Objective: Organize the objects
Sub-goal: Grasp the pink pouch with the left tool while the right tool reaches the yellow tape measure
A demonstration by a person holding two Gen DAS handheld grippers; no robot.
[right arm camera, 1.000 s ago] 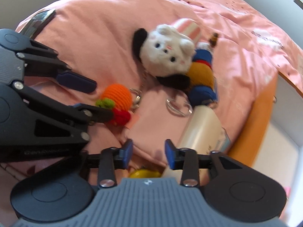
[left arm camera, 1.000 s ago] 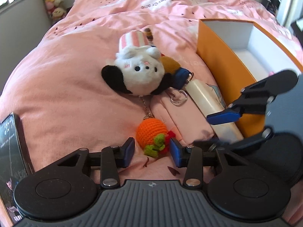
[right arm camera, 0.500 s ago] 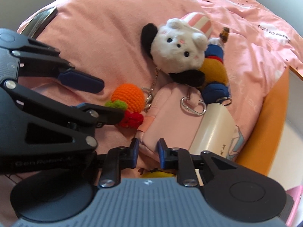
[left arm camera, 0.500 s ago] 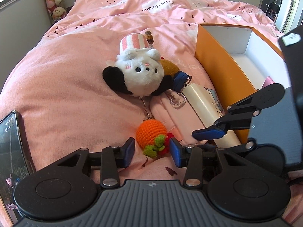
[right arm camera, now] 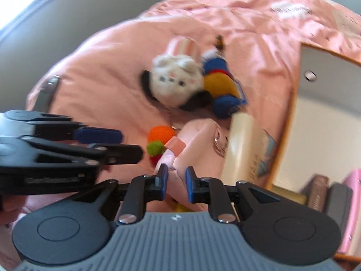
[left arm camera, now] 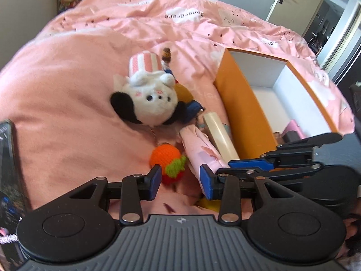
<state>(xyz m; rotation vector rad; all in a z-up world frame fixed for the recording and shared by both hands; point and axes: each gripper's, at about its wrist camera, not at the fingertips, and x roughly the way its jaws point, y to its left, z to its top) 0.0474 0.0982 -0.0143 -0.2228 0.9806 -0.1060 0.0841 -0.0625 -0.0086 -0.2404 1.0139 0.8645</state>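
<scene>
A pink pouch (right arm camera: 198,144) lies on the pink bed, and my right gripper (right arm camera: 176,183) is shut on its near edge, lifting it a little. The pouch also shows in the left wrist view (left arm camera: 200,149). My left gripper (left arm camera: 180,181) is open, just in front of an orange crochet keychain (left arm camera: 165,155). A white plush with black ears (left arm camera: 149,103) lies behind it, chained to the orange ball. A cream bottle (left arm camera: 220,135) lies beside the orange box (left arm camera: 243,113). A blue and yellow doll (right arm camera: 222,85) lies next to the plush.
The orange box is open, white inside, with a pink item (left arm camera: 293,127) and books (right arm camera: 318,189) at its near end. A phone (left arm camera: 9,162) lies at the left bed edge. A yellow object (left arm camera: 211,203) peeks under the pouch. A door (left arm camera: 291,0) is far right.
My right gripper closed on the pink pouch and raised its near edge. Both cameras rose and pulled back, so the box interior shows more. The left gripper stayed open.
</scene>
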